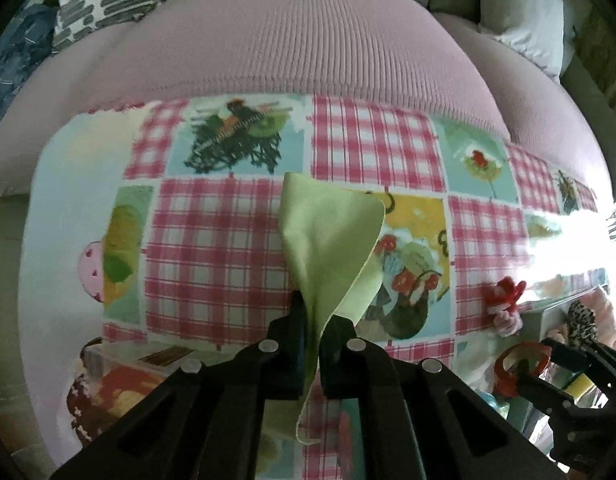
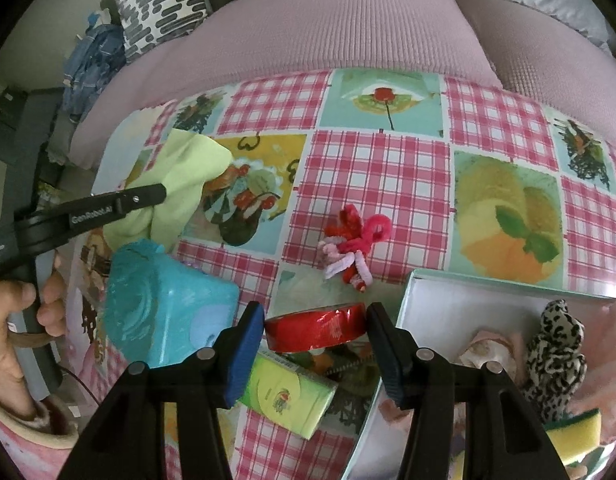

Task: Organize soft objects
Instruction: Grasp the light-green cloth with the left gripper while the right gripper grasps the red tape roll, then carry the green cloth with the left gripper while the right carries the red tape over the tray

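My left gripper (image 1: pixel 319 334) is shut on a light green cloth (image 1: pixel 331 236) and holds it up above the patterned tablecloth (image 1: pixel 228 240); the cloth also shows in the right wrist view (image 2: pixel 180 184), pinched by the left gripper (image 2: pixel 164 194). My right gripper (image 2: pixel 315 336) is open, its jaws on either side of a red tape roll (image 2: pixel 317 326) that it does not grip. A white box (image 2: pixel 459 304) at the right holds a leopard-print fabric piece (image 2: pixel 555 356), pink soft items and a yellow-green sponge (image 2: pixel 575 436). A red and pink pipe-cleaner figure (image 2: pixel 349 242) lies mid-table.
A turquoise container (image 2: pixel 164 312) and a green packet (image 2: pixel 288 394) sit near my right gripper. A pink-covered sofa (image 2: pixel 327 28) with patterned cushions (image 2: pixel 164 4) stands behind the table. A clear box (image 1: pixel 120 364) sits at the table's near left.
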`<state>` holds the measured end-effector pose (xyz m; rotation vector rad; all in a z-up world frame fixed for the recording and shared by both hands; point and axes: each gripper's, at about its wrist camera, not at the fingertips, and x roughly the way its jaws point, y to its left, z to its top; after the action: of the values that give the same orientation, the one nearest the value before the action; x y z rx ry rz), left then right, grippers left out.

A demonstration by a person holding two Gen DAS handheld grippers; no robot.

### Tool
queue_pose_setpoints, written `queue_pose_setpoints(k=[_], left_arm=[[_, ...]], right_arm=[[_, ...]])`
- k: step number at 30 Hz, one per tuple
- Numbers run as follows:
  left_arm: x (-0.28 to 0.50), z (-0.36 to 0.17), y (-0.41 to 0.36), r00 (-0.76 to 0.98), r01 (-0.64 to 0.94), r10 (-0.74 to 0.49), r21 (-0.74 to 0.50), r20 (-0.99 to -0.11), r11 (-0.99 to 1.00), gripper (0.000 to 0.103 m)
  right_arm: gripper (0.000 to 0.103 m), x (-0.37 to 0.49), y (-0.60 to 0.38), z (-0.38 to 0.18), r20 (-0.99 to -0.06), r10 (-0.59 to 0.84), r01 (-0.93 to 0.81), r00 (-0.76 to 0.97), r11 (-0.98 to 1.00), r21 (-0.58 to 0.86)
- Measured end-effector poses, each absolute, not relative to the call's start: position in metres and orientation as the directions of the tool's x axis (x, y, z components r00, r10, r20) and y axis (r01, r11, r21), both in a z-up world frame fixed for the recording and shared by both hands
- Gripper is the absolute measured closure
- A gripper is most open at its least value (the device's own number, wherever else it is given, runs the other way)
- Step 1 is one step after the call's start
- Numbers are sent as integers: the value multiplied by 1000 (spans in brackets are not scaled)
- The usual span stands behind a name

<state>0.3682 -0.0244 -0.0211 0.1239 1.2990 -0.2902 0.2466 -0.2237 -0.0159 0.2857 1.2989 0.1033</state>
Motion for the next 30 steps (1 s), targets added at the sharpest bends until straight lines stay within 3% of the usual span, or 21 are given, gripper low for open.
queue_pose_setpoints(k=[16,23,30], left_arm=[[306,92,-15,454,266,-214,-98,-865,959,99],[253,148,-35,536,334,-308,-137,-786,933,99],[204,171,-68,548,419,-379,-148,-745,896,99]], right_arm=[[47,192,-233,59,-903,221,89,369,958,271],[47,155,-245,87,-891,197,103,409,960,260],[47,117,-269,95,-890,169,145,423,957,251]])
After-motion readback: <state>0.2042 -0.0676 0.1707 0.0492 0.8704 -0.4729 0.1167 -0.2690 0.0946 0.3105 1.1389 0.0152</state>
